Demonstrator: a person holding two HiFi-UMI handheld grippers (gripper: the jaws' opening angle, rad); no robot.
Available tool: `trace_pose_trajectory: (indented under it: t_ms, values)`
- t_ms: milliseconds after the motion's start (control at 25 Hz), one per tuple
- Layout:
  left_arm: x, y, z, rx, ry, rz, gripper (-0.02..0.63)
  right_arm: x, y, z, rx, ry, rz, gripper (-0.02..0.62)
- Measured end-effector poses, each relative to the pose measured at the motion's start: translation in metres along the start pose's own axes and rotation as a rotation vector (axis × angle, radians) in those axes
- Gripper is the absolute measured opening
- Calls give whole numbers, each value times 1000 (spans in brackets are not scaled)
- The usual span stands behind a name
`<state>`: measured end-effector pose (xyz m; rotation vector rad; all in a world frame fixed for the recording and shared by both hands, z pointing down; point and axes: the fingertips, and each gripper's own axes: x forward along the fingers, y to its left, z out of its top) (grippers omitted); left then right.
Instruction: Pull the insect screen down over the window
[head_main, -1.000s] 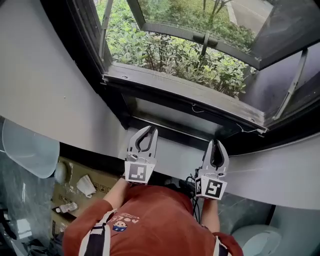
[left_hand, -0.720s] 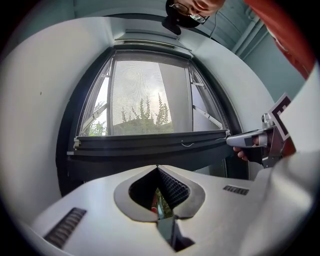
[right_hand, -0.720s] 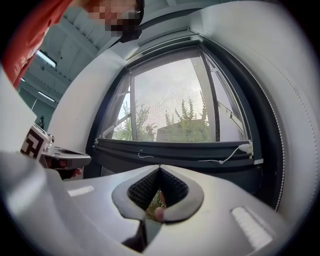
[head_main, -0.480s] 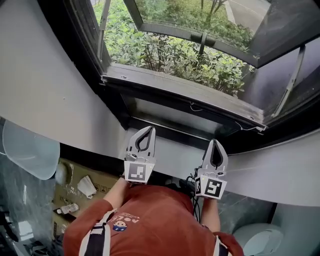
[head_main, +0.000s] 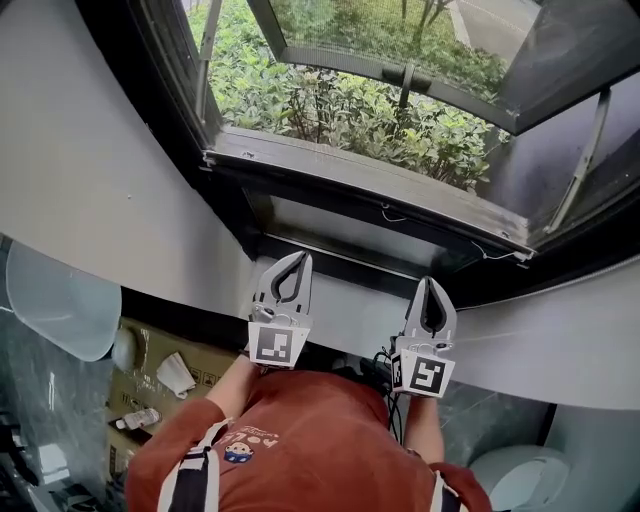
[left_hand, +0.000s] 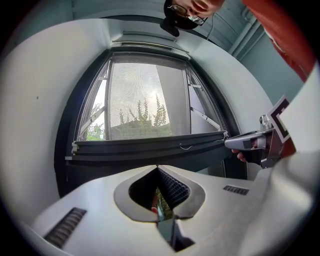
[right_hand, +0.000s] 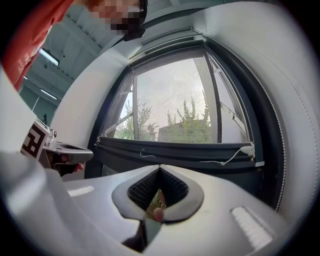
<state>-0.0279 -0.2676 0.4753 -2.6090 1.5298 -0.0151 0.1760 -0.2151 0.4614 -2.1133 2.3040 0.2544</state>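
Insect screen (left_hand: 145, 95) across window (head_main: 330, 165), L tool (head_main: 297, 259) & R tool (head_main: 430, 284) both closed, empty; cardboard box (head_main: 207, 374) w/ white bits (head_main: 172, 372).

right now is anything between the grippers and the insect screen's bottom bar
Nothing visible stands in the way. The left gripper and right gripper, both shut and empty, hang just short of the bottom bar, with only open air between them and it.

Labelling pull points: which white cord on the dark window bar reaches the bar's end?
The long cord, ending in a white tab at the right end of the dark bar. The other cord is a short loop further left.
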Motion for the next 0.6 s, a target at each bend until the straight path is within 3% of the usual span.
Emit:
trace_pose_trajectory:
  t_ms: [600]
  values:
    - [4,0,6,6,-10,-8,6,6,1,4,-22,-4,9,11]
